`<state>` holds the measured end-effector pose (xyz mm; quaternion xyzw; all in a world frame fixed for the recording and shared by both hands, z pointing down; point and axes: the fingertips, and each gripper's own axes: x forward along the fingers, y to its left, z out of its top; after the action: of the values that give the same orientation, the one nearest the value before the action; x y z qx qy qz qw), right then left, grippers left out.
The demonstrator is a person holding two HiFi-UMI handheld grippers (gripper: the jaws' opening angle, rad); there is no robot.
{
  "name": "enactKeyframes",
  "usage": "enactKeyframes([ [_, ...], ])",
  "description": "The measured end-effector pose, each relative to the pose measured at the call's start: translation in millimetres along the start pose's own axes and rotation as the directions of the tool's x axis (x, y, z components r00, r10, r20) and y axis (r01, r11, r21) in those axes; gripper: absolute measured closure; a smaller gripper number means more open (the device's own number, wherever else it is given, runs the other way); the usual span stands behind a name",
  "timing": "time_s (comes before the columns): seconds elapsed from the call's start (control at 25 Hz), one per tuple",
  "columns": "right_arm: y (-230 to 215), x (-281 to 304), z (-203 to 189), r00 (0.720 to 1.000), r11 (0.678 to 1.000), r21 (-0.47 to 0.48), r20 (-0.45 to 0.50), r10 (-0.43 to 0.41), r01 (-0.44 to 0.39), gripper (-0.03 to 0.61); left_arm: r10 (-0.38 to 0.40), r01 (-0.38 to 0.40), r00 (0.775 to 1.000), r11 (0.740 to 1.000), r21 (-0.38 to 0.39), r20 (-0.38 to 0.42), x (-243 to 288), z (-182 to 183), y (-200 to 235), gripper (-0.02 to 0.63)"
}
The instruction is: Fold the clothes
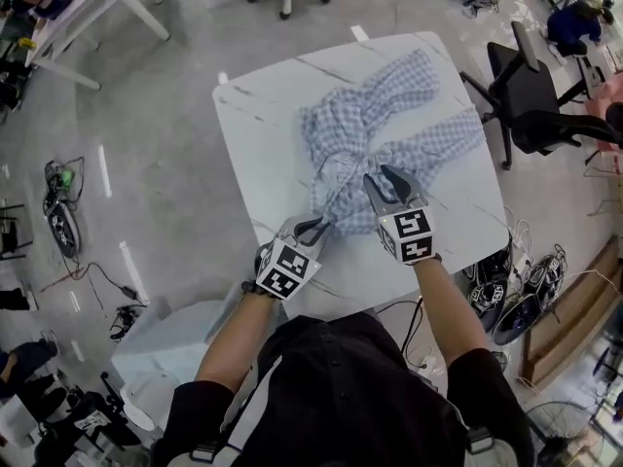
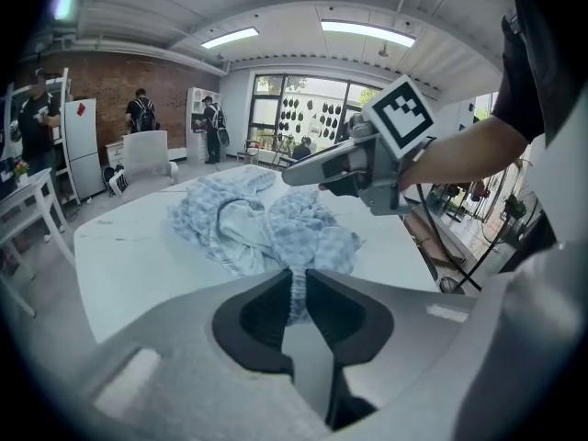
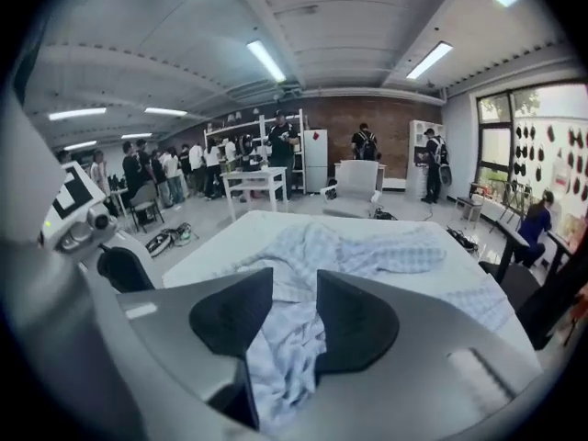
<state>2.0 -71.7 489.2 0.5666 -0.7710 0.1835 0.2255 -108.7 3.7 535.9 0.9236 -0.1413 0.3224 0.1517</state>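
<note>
While checked shirt [image 1: 389, 134] lies crumpled at middle of table [image 1: 255, 144], we note left gripper [image 1: 313, 230] by table's near edge, jaws almost closed, pinching thin fold of shirt. Right gripper [image 1: 384, 179] sits further in over table, jaws half apart, bunched cloth between, not clearly clamped.

Risks as we judge them:
- thin pinch slips if left pulls
- right closes on several layers, so whole heap drags toward table's near edge instead of spreading flat

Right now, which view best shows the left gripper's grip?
Left gripper view: the left gripper pinches a fold of the checked shirt. Head view shows it small, from above; right gripper view shows only its body.
</note>
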Motion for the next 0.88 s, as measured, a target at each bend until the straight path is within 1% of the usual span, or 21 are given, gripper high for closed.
enactKeyframes([
  [0.12, -3, 27, -4, 0.997, 0.996, -0.08, -0.064, 0.034, -0.039, 0.426, 0.008, -0.008, 1.0, 1.0, -0.009, -0.001, -1, 0, 1, 0.563],
  [0.24, -8, 49, -13, 0.989, 0.983, -0.166, -0.138, 0.061, -0.084, 0.425, 0.014, -0.014, 1.0, 1.0, -0.011, -0.004, 0, 0, 3, 0.563],
  [0.36, -11, 68, -29, 0.974, 0.954, -0.275, -0.221, 0.06, -0.121, 0.425, 0.017, -0.017, 1.0, 1.0, -0.026, -0.011, 3, -3, 3, 0.563],
  [0.44, -12, 76, -38, 0.965, 0.932, -0.332, -0.256, 0.056, -0.142, 0.425, 0.019, -0.02, 1.0, 0.999, -0.038, -0.015, 3, -4, 3, 0.563],
  [0.52, -14, 82, -40, 0.962, 0.926, -0.345, -0.268, 0.059, -0.153, 0.428, 0.021, -0.022, 1.0, 0.999, -0.05, -0.015, 3, -4, 4, 0.563],
  [0.64, -15, 89, -38, 0.96, 0.932, -0.325, -0.272, 0.069, -0.159, 0.44, 0.027, -0.028, 1.0, 0.997, -0.066, -0.014, 5, -5, 7, 0.566],
  [0.88, -14, 94, -32, 0.962, 0.942, -0.298, -0.263, 0.077, -0.157, 0.488, 0.044, -0.045, 0.999, 0.995, -0.085, -0.017, 6, -7, 12, 0.572],
])
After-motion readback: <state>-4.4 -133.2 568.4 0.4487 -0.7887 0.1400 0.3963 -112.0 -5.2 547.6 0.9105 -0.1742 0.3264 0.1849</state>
